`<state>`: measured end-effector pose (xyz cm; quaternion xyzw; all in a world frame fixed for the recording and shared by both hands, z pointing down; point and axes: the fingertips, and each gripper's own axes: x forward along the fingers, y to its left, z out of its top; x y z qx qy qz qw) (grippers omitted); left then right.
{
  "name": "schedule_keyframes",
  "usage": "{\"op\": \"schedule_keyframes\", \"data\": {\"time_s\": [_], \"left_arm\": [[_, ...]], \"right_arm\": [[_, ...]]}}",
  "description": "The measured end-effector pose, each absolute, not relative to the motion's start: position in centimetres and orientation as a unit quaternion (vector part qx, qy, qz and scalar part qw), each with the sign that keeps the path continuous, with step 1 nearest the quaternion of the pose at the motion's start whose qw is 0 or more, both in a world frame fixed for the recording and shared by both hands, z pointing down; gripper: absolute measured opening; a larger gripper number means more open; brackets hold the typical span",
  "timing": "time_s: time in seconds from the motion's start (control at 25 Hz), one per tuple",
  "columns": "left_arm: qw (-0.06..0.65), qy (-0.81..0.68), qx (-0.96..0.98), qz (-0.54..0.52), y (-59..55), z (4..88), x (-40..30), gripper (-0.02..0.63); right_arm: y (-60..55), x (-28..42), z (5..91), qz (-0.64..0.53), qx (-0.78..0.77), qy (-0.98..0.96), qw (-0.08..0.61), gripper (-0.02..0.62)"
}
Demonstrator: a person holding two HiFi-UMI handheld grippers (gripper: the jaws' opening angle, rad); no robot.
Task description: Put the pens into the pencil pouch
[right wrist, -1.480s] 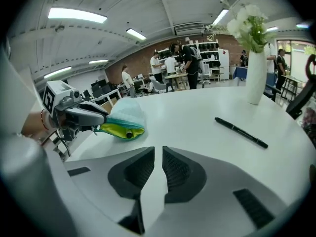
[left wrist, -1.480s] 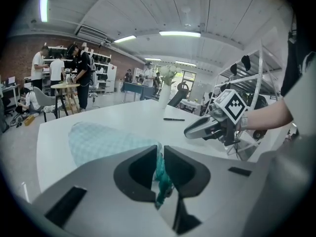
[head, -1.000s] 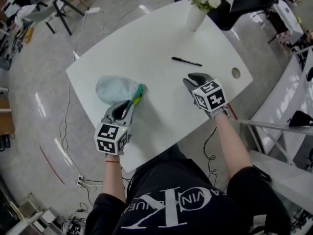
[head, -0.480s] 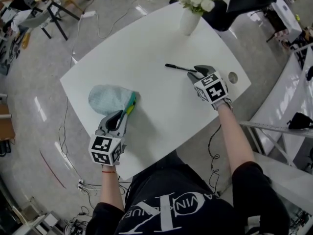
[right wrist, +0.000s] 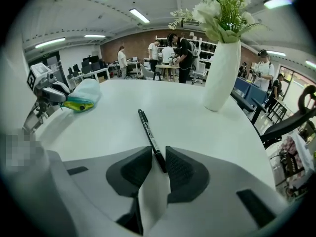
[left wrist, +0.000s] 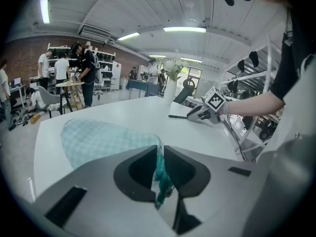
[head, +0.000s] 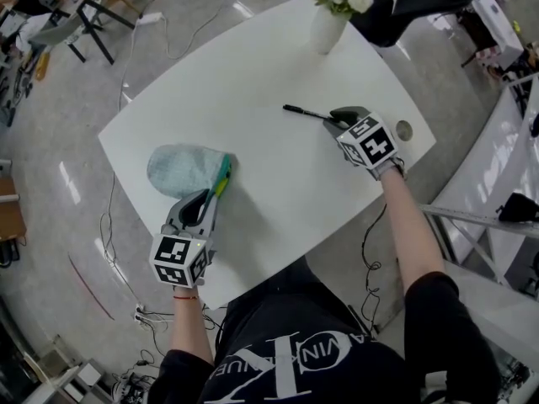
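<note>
A black pen [head: 303,112] lies on the white table [head: 253,66], its near end between the jaws of my right gripper [head: 337,118]. In the right gripper view the pen [right wrist: 149,137] runs away from the right gripper [right wrist: 158,167]; the jaws are closing, with a sliver of table still showing beside the pen. The light blue checked pouch [head: 185,168] lies at the table's left. My left gripper [head: 210,196] is shut on its teal zipper rim. In the left gripper view the pouch [left wrist: 103,139] spreads out beyond the left gripper [left wrist: 160,164].
A white vase of flowers [head: 327,25] stands at the table's far edge, just beyond the pen. A round cable hole [head: 405,130] sits right of my right gripper. A black chair [head: 421,2] stands behind the table. Cables run across the floor.
My right gripper moved away from me across the table to the pen and now has the pen's near end between its jaws. The left gripper kept its hold on the pouch.
</note>
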<state>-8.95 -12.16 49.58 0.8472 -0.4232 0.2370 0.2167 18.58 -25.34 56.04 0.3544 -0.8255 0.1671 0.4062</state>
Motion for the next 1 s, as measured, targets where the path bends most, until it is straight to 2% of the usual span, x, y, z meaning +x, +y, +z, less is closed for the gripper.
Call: {"op": "schedule_keyframes", "data": {"time_s": [0.12, 0.36, 1.0], "left_arm": [[0.219, -0.423, 0.846, 0.238, -12.1, 49.7, -8.9, 0.046], [0.218, -0.423, 0.846, 0.240, -11.8, 49.7, -9.1, 0.046], [0.209, -0.446, 0.837, 0.238, -11.4, 49.4, -10.6, 0.046]], "right_arm": [[-25.1, 18.4, 56.1, 0.168, 0.348, -0.830, 0.403, 0.070], [-24.9, 18.2, 56.0, 0.166, 0.336, -0.836, 0.400, 0.051], [-20.6, 12.1, 52.4, 0.129, 0.294, -0.870, 0.374, 0.047]]}}
